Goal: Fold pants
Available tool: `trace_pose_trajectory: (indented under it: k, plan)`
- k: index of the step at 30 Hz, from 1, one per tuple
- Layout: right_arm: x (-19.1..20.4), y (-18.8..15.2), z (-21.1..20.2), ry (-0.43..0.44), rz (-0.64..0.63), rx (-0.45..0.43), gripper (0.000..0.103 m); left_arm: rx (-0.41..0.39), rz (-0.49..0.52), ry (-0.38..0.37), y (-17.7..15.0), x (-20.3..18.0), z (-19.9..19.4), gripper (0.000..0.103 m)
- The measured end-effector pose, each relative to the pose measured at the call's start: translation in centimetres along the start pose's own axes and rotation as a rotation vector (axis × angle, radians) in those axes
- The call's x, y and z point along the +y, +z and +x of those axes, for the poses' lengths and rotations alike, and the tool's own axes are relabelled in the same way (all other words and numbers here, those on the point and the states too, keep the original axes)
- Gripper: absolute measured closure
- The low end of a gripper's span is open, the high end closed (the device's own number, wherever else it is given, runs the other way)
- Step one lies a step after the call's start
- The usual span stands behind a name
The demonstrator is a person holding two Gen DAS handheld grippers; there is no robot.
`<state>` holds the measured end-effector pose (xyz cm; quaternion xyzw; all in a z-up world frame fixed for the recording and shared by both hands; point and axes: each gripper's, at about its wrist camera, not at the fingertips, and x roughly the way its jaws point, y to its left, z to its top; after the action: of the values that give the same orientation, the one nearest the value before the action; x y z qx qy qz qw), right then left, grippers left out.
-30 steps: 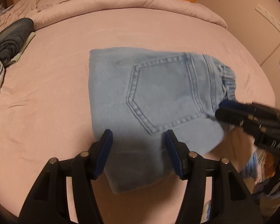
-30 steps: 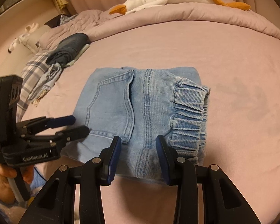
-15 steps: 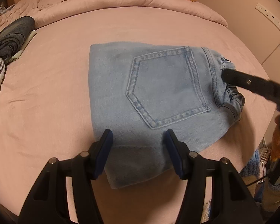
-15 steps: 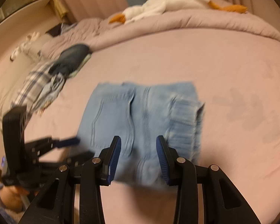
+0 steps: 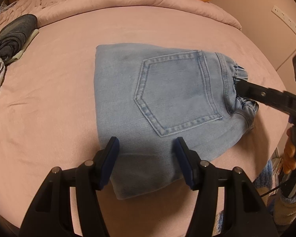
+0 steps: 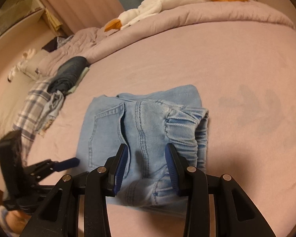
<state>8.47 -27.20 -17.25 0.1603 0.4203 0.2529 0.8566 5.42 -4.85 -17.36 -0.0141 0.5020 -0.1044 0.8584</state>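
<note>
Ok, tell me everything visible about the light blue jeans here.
The light blue jeans look like faded denim, folded into a compact stack on the pink bedsheet. A stitched back pocket faces up, and the gathered elastic cuffs lie at one end. The right tool hovers with open jaws over the cuff end; contact is unclear.

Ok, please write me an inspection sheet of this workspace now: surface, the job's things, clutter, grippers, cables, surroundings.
Surface: pink bed sheet, lightly creased.
Job's things: light blue jeans folded into a compact stack, back pocket up, elastic waistband at the right gripper's side.
Clutter: dark folded clothes and plaid cloth at the bed's edge; plush goose on the duvet.
Grippers: left gripper open, over the stack's near edge; right gripper open, over the waistband; neither pinches cloth.
Cables: thin black cable under the right hand.
Surroundings: curtains, wall, power strip.
</note>
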Motion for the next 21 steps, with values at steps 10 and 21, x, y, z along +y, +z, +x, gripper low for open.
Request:
trace_pose_trajectory:
  k: [10,21]
  plan:
    - [-2.3,0.2,-1.9,-0.02,0.079,-0.022,0.045,-0.049,-0.148,-0.138,-0.2,3.4,-1.4,0.042]
    - [-7.6,-0.9,-0.1,0.109,0.376,0.088,0.033,0.019,-0.432,-0.323,-1.1,8.8,-0.1,0.038]
